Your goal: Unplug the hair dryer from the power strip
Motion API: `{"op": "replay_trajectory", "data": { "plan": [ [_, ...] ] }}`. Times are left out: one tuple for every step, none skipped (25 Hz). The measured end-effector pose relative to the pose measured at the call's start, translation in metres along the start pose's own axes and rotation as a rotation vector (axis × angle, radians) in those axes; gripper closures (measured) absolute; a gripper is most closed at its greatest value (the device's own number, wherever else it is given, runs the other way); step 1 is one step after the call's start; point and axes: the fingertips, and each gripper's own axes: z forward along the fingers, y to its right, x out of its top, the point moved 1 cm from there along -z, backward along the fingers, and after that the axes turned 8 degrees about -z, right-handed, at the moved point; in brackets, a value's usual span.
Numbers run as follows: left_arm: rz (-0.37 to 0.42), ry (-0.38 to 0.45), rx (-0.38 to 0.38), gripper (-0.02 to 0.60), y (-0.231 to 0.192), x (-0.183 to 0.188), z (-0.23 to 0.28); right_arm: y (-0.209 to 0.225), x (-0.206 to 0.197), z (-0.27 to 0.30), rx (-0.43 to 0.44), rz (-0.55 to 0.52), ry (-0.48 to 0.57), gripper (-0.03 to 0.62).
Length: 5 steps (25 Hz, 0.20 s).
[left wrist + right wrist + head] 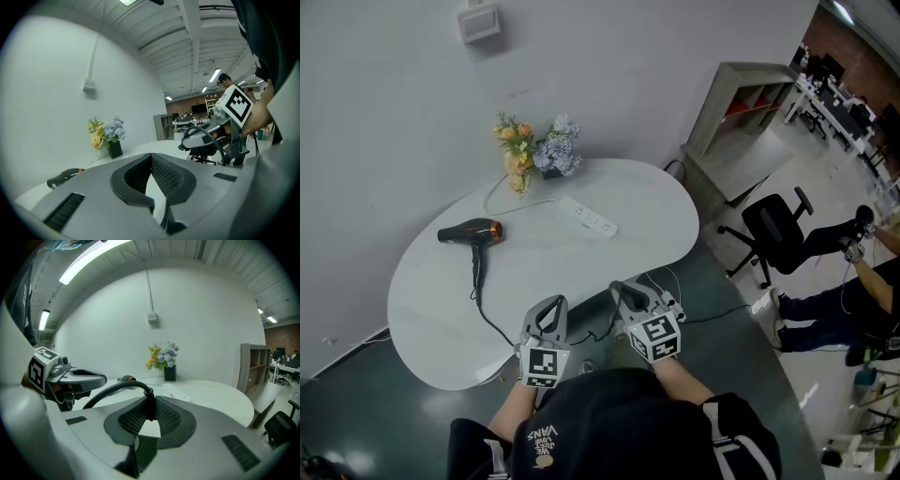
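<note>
Grey wall (394,94), dark floor (731,375), white bean-shaped table (647,202) bearing hair dryer (469,232) at left and power strip (587,217) mid-table. My right gripper (623,289) pinches the dryer's black cord (117,387) at its plug end; my left gripper (549,306) is pressed together. Cap (581,422) print: VANS.

- I've got a white rounded table (652,234).
- A black hair dryer (471,232) lies near its left edge.
- A white power strip (587,217) lies mid-table, with potted flowers (539,150) at the far edge.
</note>
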Motion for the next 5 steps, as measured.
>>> {"op": "replay_trajectory", "data": {
  "plan": [
    [-0.001,-0.001,0.000,0.563,0.0001,-0.0002,0.0010,0.0008,-0.0001,0.0006,0.000,0.000,0.000,0.525],
    [-0.002,-0.002,0.001,0.563,0.0001,-0.0001,0.0021,0.0018,-0.0001,0.0013,0.000,0.001,0.000,0.525],
    [-0.003,-0.002,0.001,0.563,0.0002,0.0001,0.0033,0.0029,0.0000,0.0020,0.000,0.002,0.000,0.525],
    [-0.004,-0.003,0.001,0.563,0.0003,0.0005,0.0045,0.0041,0.0002,0.0026,0.000,0.002,0.000,0.525],
    [-0.005,-0.003,0.001,0.563,0.0004,0.0009,0.0058,0.0054,0.0004,0.0032,0.000,0.004,0.000,0.525]
  ]
}}
